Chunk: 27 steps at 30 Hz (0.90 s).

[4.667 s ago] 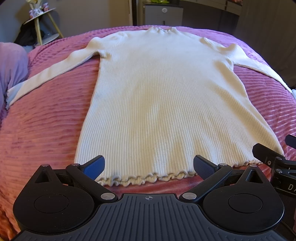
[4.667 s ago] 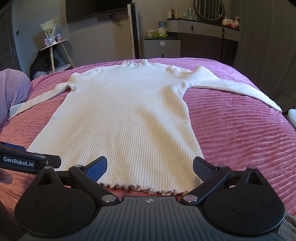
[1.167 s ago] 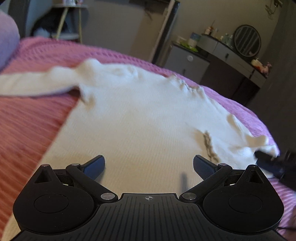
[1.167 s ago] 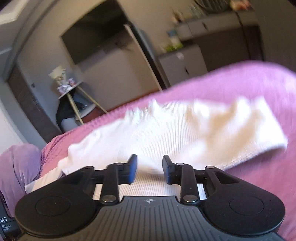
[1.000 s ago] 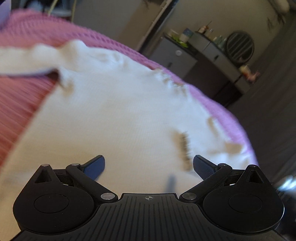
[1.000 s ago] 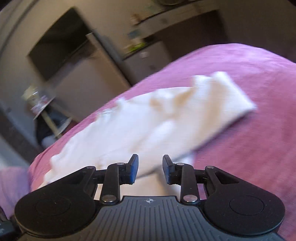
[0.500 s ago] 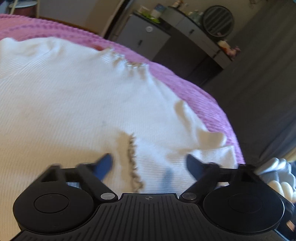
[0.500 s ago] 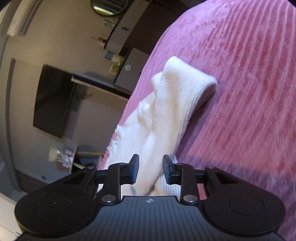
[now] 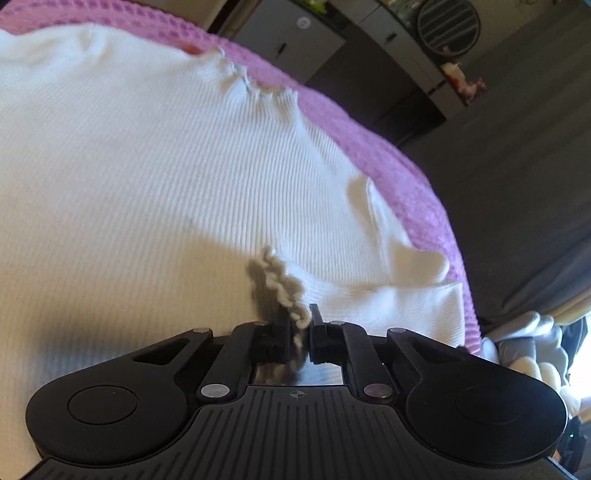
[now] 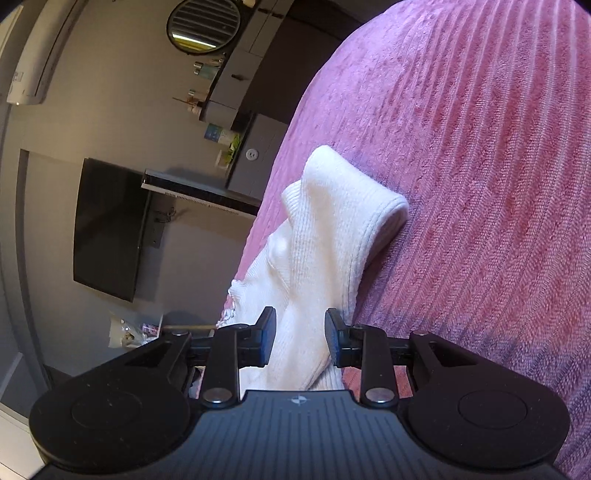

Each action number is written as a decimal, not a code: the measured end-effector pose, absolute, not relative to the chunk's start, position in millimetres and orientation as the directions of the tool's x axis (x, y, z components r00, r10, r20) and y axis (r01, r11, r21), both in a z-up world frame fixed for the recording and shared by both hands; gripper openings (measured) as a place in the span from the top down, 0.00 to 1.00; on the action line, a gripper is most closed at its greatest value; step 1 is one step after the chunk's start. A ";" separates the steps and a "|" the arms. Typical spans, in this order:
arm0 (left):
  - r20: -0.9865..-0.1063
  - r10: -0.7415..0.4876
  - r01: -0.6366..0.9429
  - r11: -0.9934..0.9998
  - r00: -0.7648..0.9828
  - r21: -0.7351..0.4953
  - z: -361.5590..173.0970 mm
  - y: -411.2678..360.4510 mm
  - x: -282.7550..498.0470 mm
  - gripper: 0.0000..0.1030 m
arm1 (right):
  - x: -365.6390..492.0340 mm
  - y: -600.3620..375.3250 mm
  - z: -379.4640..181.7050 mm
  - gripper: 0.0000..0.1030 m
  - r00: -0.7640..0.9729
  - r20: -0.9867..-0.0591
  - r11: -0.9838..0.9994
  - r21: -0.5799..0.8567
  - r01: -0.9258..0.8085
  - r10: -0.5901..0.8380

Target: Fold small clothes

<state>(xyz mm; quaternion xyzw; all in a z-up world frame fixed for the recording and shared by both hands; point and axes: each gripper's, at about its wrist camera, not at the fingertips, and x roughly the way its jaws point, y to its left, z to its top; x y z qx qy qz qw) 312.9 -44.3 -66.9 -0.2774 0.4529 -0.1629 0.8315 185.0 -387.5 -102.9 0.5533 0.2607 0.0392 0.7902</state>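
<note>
A white ribbed knit dress (image 9: 155, 166) lies on the pink bed. Its right sleeve is folded over the body, and the sleeve's frilled cuff (image 9: 284, 288) sits between my left gripper's fingers. My left gripper (image 9: 300, 332) is shut on that cuff. In the right wrist view the folded sleeve (image 10: 332, 236) runs from the shoulder down between my right gripper's fingers. My right gripper (image 10: 300, 339) is closed part way around the sleeve, with a gap between the pads; the view is rolled sideways.
The pink ribbed bedspread (image 10: 498, 184) fills the right of the right wrist view. A grey dresser with a round mirror (image 9: 448, 27) and a cabinet (image 9: 291, 33) stand beyond the bed. A wall TV (image 10: 107, 225) hangs at the left. White cushions (image 9: 535, 343) lie beside the bed's edge.
My left gripper has closed from wide open onto the sleeve's frilled cuff. My right gripper has opened a little on the sleeve and barely moved since half a second ago.
</note>
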 end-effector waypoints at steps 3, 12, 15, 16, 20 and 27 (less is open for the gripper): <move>-0.629 -0.514 0.033 0.789 0.584 -0.614 -46.9 -32.1 312.3 0.92 | 187.6 -384.6 -101.7 0.71 0.857 -0.358 0.377 0.901 0.213 0.372; -0.610 -0.203 -0.041 0.931 0.766 -0.361 6.3 28.4 328.1 0.92 | 207.6 -356.5 -95.1 0.65 0.811 -0.385 0.435 0.882 0.183 0.440; -0.647 -0.114 -0.121 0.944 0.754 -0.308 -7.0 49.9 332.6 0.92 | 215.6 -347.9 -94.8 0.65 0.795 -0.384 0.441 0.882 0.166 0.469; -0.664 -0.102 -0.138 0.944 0.741 -0.298 -13.9 54.7 333.6 0.92 | 218.1 -345.8 -95.3 0.65 0.791 -0.384 0.442 0.882 0.161 0.477; -0.708 -0.080 -0.167 0.948 0.701 -0.272 -36.8 62.2 336.8 0.92 | 229.7 -340.1 -97.8 0.65 0.771 -0.392 0.448 0.880 0.156 0.502; -0.684 -0.099 -0.137 0.949 0.723 -0.283 -35.9 67.2 336.9 0.92 | 233.4 -350.2 -112.9 0.65 0.801 -0.383 0.390 0.898 0.205 0.459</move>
